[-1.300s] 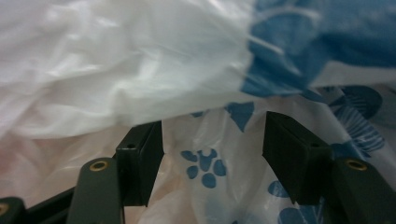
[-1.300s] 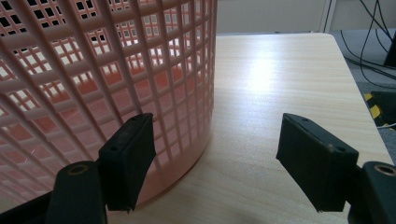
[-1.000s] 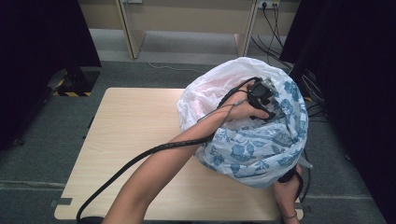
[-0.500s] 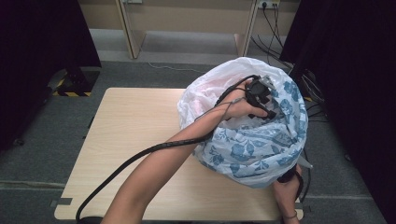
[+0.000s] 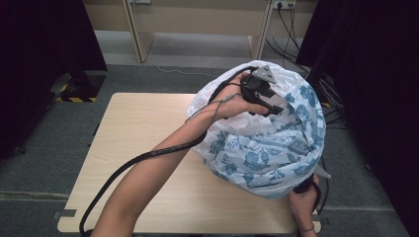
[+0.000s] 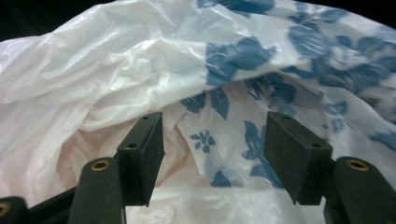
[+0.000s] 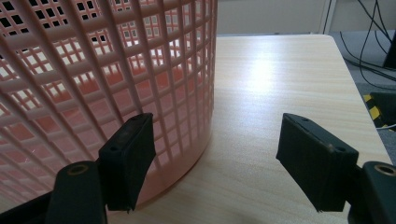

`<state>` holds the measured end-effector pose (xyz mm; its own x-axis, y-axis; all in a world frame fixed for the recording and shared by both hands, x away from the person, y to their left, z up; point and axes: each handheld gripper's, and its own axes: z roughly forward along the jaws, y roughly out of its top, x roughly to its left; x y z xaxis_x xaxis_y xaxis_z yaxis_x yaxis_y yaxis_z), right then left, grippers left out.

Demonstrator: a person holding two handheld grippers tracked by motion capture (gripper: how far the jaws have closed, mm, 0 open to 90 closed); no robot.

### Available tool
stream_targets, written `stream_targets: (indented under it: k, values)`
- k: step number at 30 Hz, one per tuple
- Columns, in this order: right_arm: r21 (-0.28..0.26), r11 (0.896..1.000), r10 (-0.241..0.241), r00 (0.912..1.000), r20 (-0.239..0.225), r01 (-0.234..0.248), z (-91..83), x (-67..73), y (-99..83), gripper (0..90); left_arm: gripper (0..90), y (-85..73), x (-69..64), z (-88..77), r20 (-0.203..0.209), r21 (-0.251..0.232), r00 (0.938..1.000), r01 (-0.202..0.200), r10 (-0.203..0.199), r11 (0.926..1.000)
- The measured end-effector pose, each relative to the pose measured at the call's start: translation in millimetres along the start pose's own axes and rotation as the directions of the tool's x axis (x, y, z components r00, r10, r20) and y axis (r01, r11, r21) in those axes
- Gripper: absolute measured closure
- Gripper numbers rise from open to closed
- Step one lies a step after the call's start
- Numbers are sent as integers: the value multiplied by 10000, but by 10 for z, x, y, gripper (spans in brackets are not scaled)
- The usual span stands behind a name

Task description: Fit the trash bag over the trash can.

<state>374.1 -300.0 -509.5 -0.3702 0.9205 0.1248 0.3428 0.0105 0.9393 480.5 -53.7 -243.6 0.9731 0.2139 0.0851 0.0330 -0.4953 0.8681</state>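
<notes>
The big flowery bag [image 5: 267, 148] sits in the pink basket [image 7: 93, 93] on the counter [image 5: 148, 148], and my left fingers [image 6: 163, 154] and right fingers [image 7: 135, 163] are open, holding nothing.

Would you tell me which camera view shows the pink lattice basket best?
The right gripper view: the pink lattice basket stands there bare, on the table. In the high view and the left gripper view, the blue-flowered plastic bag covers it.
</notes>
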Motion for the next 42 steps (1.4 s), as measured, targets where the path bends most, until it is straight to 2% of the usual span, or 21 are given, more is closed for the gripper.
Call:
stream_targets:
  k: [2,3,7,15,21,24,29,35,40,42]
  values:
    - [1,10000,-12,10000,6,12,1,0,0,278,380,-25,-3,-28,100,-83,9999,-14,15,10000]
    - [4,10000,-10,10000,8,10,1,1,0,278,380,-64,-4,-67,276,-147,9993,-265,269,9995]
    - [10,10000,-19,10000,37,19,2,3,1,278,380,-108,-10,-69,452,-104,9980,-432,437,9990]
    - [6,10000,-3,10000,13,3,1,1,0,278,380,-244,-48,111,667,299,9963,-566,545,9980]
    - [4,10000,0,10000,8,0,1,0,0,278,383,-325,-40,234,703,654,9968,-418,372,9970]
    - [3,10000,-14,10000,18,14,1,1,0,278,381,-405,-18,318,746,1057,9971,-238,160,9941]
    - [5,10000,-20,10000,18,20,2,1,1,278,382,-453,4,364,691,1228,9976,-81,-4,9924]
    - [21,10000,-14,10000,22,14,3,3,1,278,382,-476,-4,389,730,1582,9973,-81,-35,9874]
    - [0,10000,-30,10000,29,30,2,3,0,278,381,-463,1,381,732,1514,9973,-49,-63,9885]
    - [6,10000,-19,10000,23,19,1,2,1,277,377,-442,15,353,669,1300,9977,20,-107,9915]
